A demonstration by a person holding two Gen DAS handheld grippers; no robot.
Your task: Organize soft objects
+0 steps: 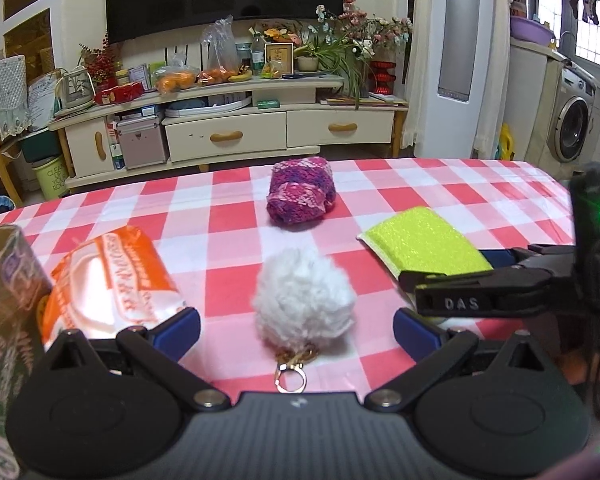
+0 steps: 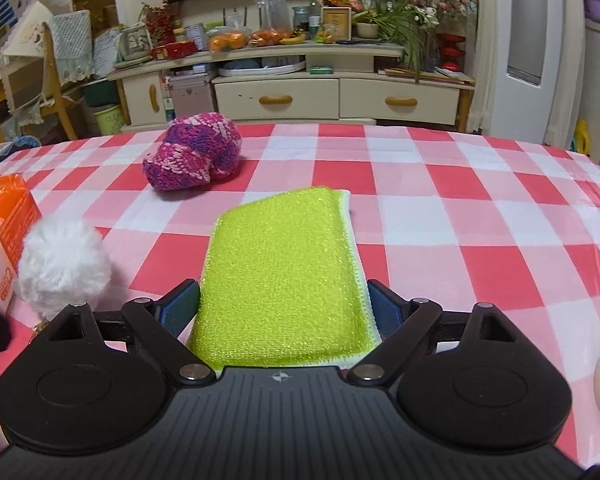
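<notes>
White pompom keychain (image 1: 303,298) sits between wide-open left tongs (image 1: 296,330), untouched | right tongs (image 2: 284,308) clasp green sponge (image 2: 284,268) | knitted purple bundle (image 1: 302,190) farther along checkered desk (image 1: 440,188)

Both views are taken low over the checked tablecloth (image 1: 228,216), each from just behind its own gripper, and both are faced toward the TV cabinet (image 1: 228,120) at the far wall. The left gripper (image 1: 296,330) is seen in the bottom of the left wrist view, with the white pom-pom (image 1: 304,304) close in front of the lens. The right gripper (image 2: 284,308) fills the bottom of the right wrist view, the yellow-green sponge (image 2: 284,272) very near. The pom-pom, the sponge, the knitted purple item (image 1: 302,190) and the orange packet (image 1: 108,280) are shared by both views, and the right gripper is caught from the side at the right edge of the left view.
</notes>
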